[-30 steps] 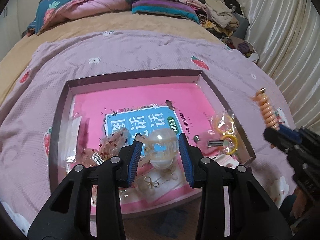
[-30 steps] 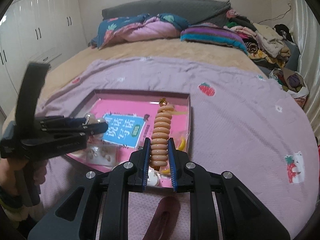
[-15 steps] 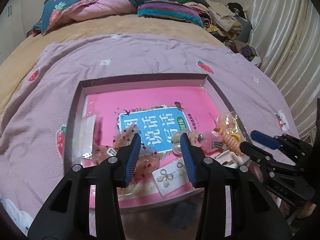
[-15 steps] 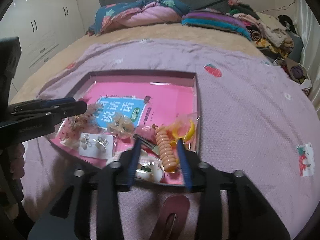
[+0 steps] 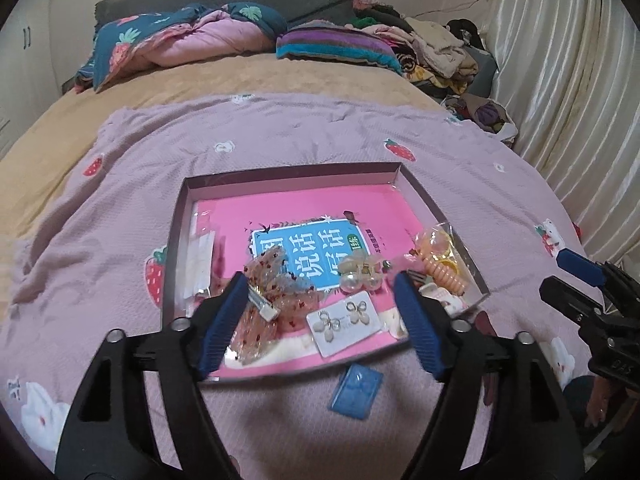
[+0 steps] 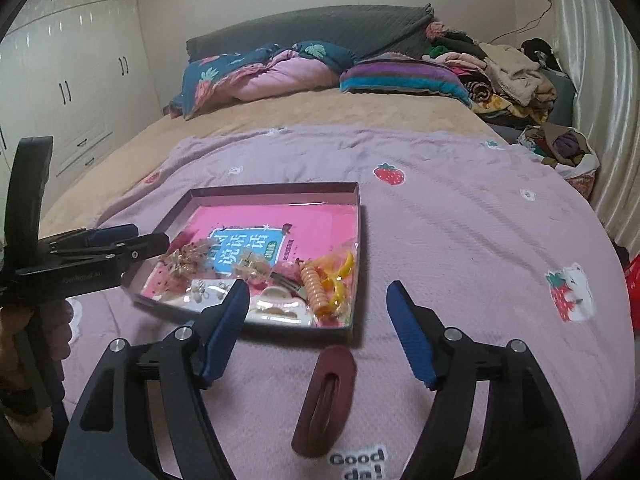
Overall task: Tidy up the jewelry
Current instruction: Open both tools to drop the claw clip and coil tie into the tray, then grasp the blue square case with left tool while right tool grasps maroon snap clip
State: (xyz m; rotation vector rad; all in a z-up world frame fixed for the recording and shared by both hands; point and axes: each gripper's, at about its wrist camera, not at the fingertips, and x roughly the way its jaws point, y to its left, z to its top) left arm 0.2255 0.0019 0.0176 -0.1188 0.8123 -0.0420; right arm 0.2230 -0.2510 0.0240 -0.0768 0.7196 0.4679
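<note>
A shallow box tray [image 5: 436, 209] [image 6: 357, 216] with a pink book inside lies on the purple blanket. In it lie a clear pearl hair claw [image 5: 358, 271], an orange spiral hair tie [image 5: 446, 274] [image 6: 315, 288], an earring card [image 5: 345, 320], a sequined bow clip [image 5: 272, 300] and yellow rings in a bag [image 6: 340, 270]. My left gripper [image 5: 320, 316] is open and empty above the tray's near edge. My right gripper [image 6: 318, 328] is open and empty, just in front of the tray. A maroon hair clip [image 6: 326, 396] lies on the blanket below it.
A small blue box [image 5: 356, 388] lies on the blanket in front of the tray. Pillows and folded quilts [image 6: 280, 72] sit at the head of the bed, clothes [image 6: 508, 76] at the far right, curtains [image 5: 568, 80] on the right, wardrobes [image 6: 68, 92] on the left.
My left gripper let go of the pearl claw into the tray, opened wide and drew back. My right gripper let go of the orange spiral tie into the tray, opened wide and drew back.
</note>
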